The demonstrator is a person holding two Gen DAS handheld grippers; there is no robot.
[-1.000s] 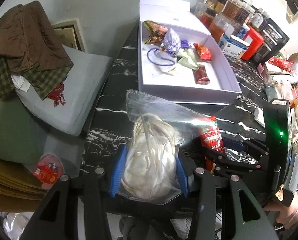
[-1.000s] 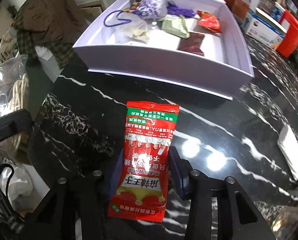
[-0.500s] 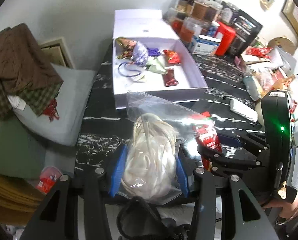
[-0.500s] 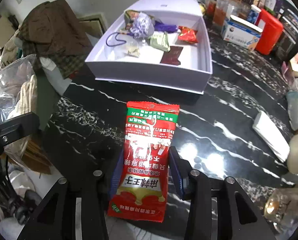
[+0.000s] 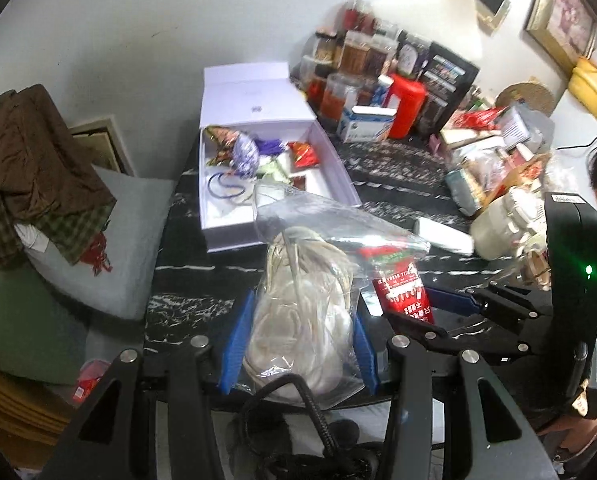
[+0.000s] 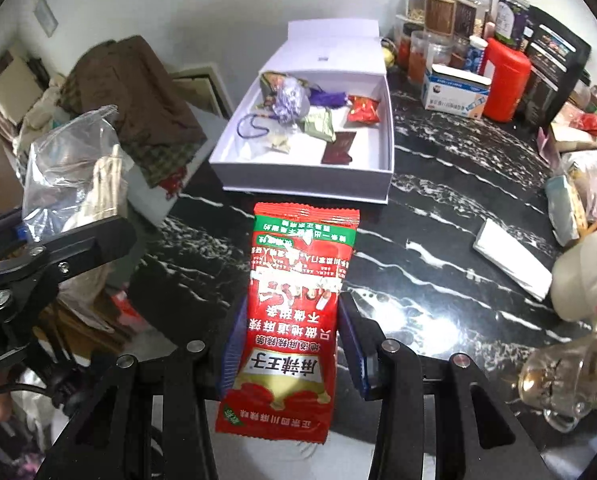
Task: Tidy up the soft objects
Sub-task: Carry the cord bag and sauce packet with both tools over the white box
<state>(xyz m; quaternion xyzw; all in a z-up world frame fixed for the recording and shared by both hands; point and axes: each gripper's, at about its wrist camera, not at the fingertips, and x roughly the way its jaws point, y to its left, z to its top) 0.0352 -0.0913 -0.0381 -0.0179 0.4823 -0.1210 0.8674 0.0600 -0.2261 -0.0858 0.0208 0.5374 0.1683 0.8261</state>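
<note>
The left gripper clasps a clear bag of pale cord between its blue pads, while the right gripper pinches a red snack packet, both held up over the near end of a black marble table. Each item sits squarely between its fingers, jutting forward. The white box, already holding several small soft items, lies farther off at centre. Carrying appears under way; next, each load likely needs moving out over the box before release.
</note>
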